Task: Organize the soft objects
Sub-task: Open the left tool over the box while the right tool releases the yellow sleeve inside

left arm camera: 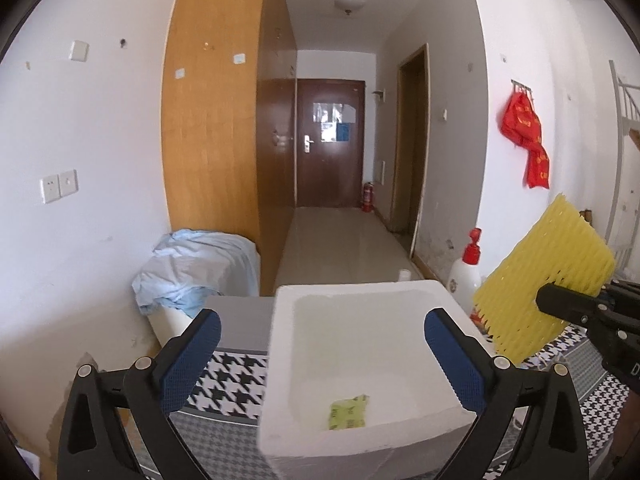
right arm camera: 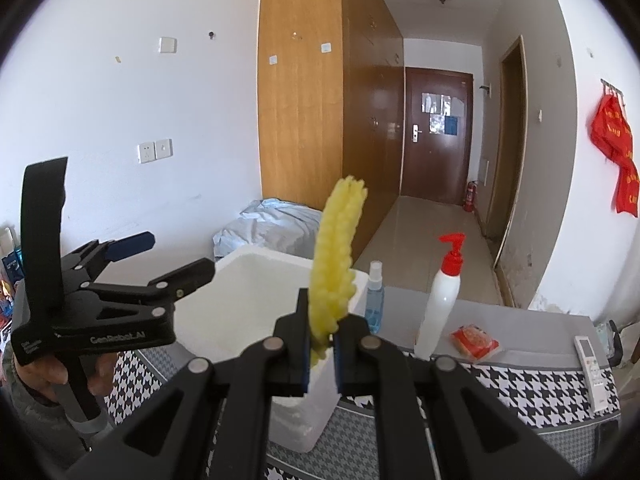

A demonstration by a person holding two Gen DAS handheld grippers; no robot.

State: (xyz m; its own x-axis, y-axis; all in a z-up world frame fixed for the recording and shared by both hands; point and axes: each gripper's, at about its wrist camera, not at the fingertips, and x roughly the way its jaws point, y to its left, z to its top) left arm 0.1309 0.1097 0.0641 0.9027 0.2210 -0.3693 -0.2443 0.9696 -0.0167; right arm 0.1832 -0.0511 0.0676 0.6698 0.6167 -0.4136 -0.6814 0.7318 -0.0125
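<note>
- While its jaws stand wide with nothing between them, the left gripper (left arm camera: 320, 344) hangs over a white foam box (left arm camera: 280, 432); a small green sponge (left arm camera: 348, 412) lies on the box floor.
- Clamped tight, the right gripper (right arm camera: 320, 344) pinches a yellow foam mesh sheet (right arm camera: 338, 256) by its lower edge, upright beside the box.
- Behind, a red-pump bottle (right arm camera: 440, 296) stands on the houndstooth cloth (right arm camera: 520, 384); a blue spray bottle (right arm camera: 374, 300) is partly hidden.

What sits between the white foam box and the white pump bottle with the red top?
A small blue spray bottle stands between the foam box and the pump bottle, close against the box's corner. The right wrist view shows it.
</note>
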